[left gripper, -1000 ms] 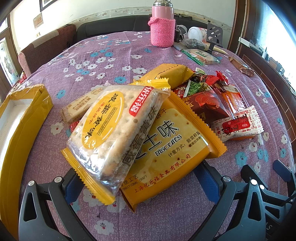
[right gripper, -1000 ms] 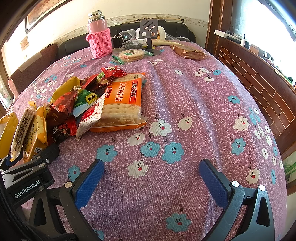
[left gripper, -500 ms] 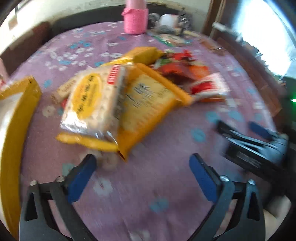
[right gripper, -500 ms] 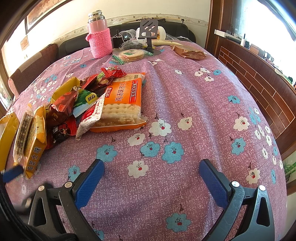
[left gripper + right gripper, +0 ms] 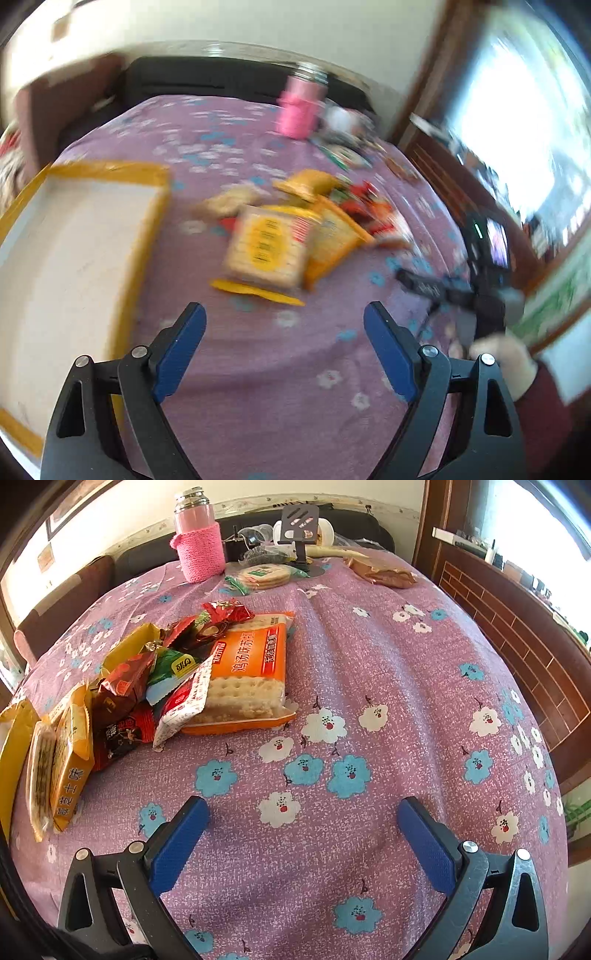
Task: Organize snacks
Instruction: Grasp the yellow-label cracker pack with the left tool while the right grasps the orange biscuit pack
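The left gripper [image 5: 284,343] is empty, its jaws closing on nothing; the right gripper [image 5: 303,834] is spread and empty. Blue ribbed pads are noted. Glossy, crinkled snack packets [image 5: 155,686] lie heaped at ten o'clock on the floral cloth [image 5: 369,701]. The yellow-rimmed box [image 5: 147,236], at nine o'clock, appears unfilled: sorting is judged barely begun.

The left gripper [image 5: 283,326] hangs tilted downward, its blue-padded jaws closing with nothing between them. To its right, the right gripper [image 5: 436,286] shows as a dark, blurred shape, held by a person's hand [image 5: 504,356] emerging from a dark red sleeve [image 5: 543,410]. In its own view, the right gripper [image 5: 303,821] angles steeply downward, jaws spread wide and empty.
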